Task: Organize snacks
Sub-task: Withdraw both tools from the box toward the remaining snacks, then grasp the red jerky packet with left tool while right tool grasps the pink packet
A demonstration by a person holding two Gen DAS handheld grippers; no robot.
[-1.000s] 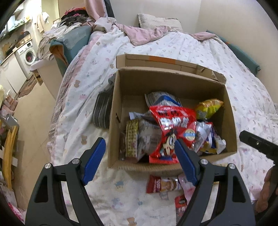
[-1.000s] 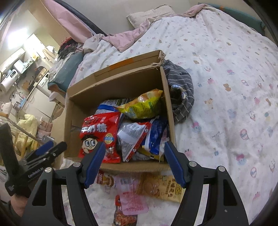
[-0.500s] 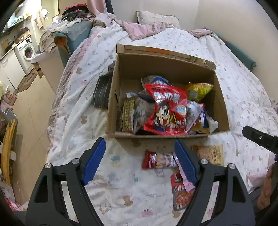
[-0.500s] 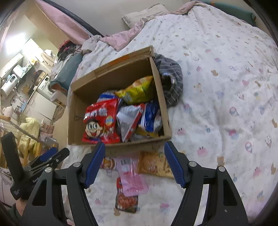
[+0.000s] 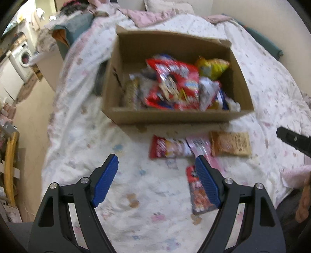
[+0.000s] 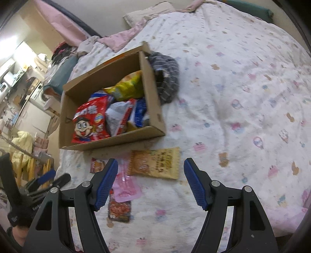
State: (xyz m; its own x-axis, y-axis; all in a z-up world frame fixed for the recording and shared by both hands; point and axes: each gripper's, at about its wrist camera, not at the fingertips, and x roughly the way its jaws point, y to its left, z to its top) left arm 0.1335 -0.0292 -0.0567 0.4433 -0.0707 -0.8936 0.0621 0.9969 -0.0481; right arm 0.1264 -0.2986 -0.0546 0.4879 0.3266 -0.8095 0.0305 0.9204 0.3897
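Observation:
An open cardboard box (image 5: 175, 116) (image 6: 108, 142) on the bed holds several snack bags, a large red one (image 5: 175, 83) (image 6: 91, 120) on top and a yellow one (image 5: 211, 66) (image 6: 126, 87) at the back. In front of the box lie loose packets: a red and white one (image 5: 167, 149), a pink one (image 6: 126, 186), a tan one (image 5: 230, 144) (image 6: 155, 163) and a dark red one (image 5: 198, 192) (image 6: 119, 208). My left gripper (image 5: 155, 181) is open and empty, above the bedsheet before the packets. My right gripper (image 6: 150, 183) is open and empty, just short of the tan packet.
The bed has a white patterned sheet (image 6: 243, 97). A striped grey cloth (image 6: 165, 77) lies beside the box. The bed's left edge drops to the floor (image 5: 29, 116); a washing machine (image 5: 21, 58) stands beyond. A pillow (image 5: 167, 4) lies at the bed's head.
Both grippers have pulled back from the box, toward the bed's near edge. The box now looks farther off and the loose packets in front of it have come into full view.

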